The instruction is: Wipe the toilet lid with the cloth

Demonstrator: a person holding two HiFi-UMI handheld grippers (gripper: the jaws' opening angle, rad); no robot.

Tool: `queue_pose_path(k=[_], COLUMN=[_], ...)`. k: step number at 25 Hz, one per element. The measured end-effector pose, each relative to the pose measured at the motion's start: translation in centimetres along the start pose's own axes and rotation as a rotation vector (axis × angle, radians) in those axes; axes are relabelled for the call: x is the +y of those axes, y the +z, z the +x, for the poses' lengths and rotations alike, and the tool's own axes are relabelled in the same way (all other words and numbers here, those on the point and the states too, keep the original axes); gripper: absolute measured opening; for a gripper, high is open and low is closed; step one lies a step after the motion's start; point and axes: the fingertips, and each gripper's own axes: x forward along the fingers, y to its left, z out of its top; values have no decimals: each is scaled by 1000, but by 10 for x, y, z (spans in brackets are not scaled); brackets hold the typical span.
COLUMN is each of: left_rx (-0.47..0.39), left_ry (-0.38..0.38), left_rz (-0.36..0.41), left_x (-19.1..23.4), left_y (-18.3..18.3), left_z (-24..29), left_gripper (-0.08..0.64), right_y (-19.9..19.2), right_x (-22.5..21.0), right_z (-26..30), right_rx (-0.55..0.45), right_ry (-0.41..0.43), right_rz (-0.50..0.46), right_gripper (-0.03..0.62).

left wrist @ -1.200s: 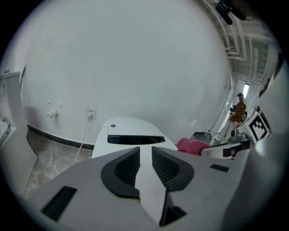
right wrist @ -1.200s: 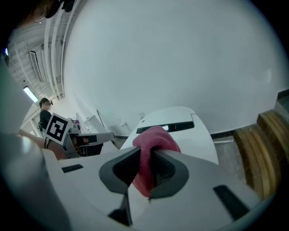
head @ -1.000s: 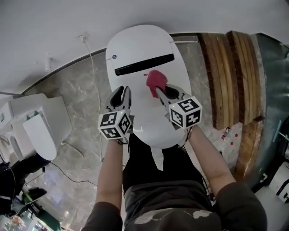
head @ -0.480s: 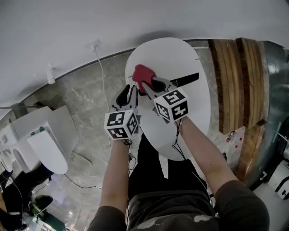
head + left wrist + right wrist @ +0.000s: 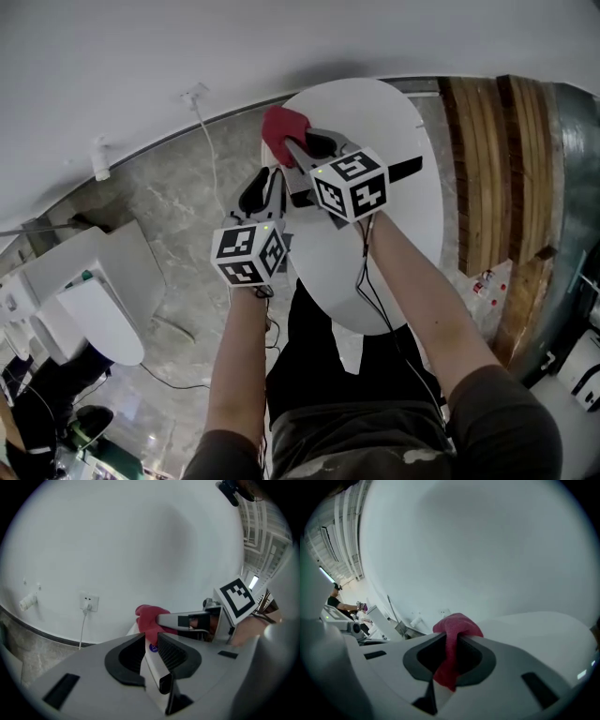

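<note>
Marble-floored washroom, white wall behind, white toilet lid (image 5: 375, 187) in the middle.
Right gripper (image 5: 300, 148) pinches the red cloth (image 5: 278, 127) at the lid's far left edge. Left gripper (image 5: 269, 183) is just beside it on the left, jaws slightly parted, nothing between them.

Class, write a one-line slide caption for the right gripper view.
Right gripper clamped on a red cloth bunched at its jaw tips, white toilet lid just beyond.
</note>
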Motion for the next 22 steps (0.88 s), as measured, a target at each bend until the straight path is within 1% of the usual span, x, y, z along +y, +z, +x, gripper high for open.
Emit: queue_pose_path(k=[3,7,10,12,14,17,20,22], left_rx=[6,-6,-3,1,4,9,7,7], left_ry=[-8,-12,-18,-23,-28,-48,-68,-71], left_rz=[15,23,28,24,19,10,13,23], left_x=[-19,-52,-81,-100,-118,-147,-171,-180], left_y=[-3,-3,-9,-15,-22,-32,-38,-40], left_z=[11,26,37,46,54,66,73,75], left_gripper=[92,92,92,92,92,92,92,92], right_y=[12,20,9,-1,-14,-33,-44,-46], right_x=[-43,-116,-162,-187,-207,-226,-235,-232], right_z=[-17,-58,-95,-120,-142,-166,-180,-183], right_rx=[-50,-111,-124,-119,-109,-89,-73,-66], right_ry=[-61,-152,-198,-227,-248,-258,-254,-246], right_rz=[60,164,210,223,228,238,231,220], right_gripper=[49,49,49,49,49,49,49,49])
